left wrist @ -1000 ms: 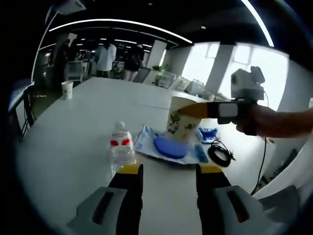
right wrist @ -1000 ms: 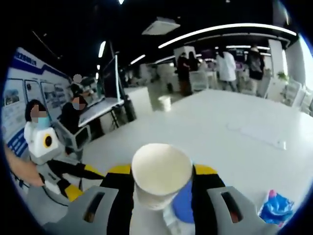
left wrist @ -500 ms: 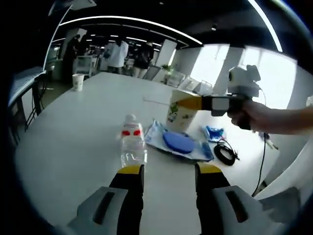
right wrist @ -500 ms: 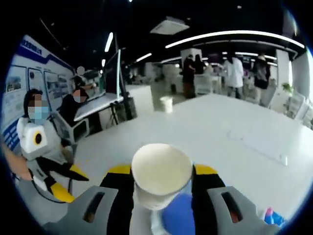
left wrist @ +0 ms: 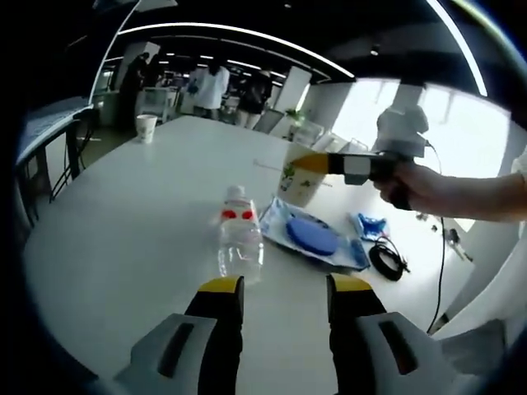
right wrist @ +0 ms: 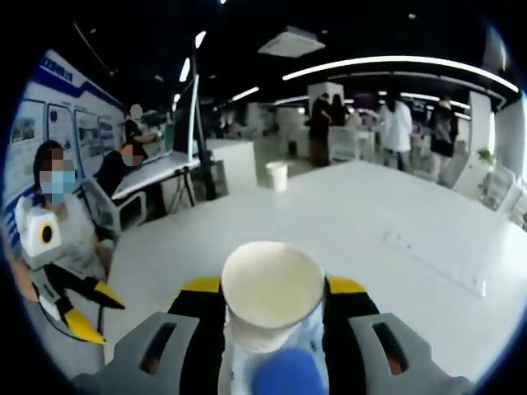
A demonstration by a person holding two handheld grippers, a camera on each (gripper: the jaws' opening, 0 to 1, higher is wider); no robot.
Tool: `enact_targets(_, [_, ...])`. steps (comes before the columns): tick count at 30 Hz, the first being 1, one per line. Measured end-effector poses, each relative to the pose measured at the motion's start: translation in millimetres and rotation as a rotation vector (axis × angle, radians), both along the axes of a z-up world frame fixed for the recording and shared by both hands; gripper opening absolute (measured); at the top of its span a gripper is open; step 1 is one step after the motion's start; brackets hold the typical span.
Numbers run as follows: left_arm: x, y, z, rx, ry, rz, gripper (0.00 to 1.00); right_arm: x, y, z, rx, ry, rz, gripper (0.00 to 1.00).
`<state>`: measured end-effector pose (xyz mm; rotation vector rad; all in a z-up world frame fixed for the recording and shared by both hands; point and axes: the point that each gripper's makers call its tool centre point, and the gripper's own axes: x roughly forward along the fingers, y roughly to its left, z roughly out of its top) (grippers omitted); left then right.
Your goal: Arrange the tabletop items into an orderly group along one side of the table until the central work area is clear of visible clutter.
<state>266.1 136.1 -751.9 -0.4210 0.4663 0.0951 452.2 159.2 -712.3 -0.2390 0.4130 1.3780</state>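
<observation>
In the left gripper view, the left gripper [left wrist: 280, 288] at the bottom stands spread, holding nothing. Just above it stands a water bottle [left wrist: 240, 240] on the white table [left wrist: 115, 239]. Right of centre, the right gripper [left wrist: 317, 164] pinches a paper cup [left wrist: 298, 177] above a blue plate [left wrist: 311, 236].

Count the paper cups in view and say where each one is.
2. One paper cup is held in the right claw, above the table. A second cup stands at the table's far edge. Others may be hidden.
</observation>
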Motion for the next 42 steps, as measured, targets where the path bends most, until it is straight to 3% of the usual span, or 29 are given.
enact_targets(5, [-2.5, 5.2, -7.0, -0.007, 0.017, 0.021, 0.36, 7.3, 7.8, -2.6, -0.008, -0.021, -0.001, 0.43])
enact_targets(25, [-8.5, 17.1, -8.0, -0.031, 0.004, 0.075, 0.37, 27.8, 31.3, -13.7, -0.019, -0.058, 0.001, 0.43])
enact_targets(42, [-11.1, 21.4, -4.4, 0.018, 0.018, 0.052, 0.52, 43.9, 42.9, -25.7, -0.04, -0.062, -0.013, 0.44])
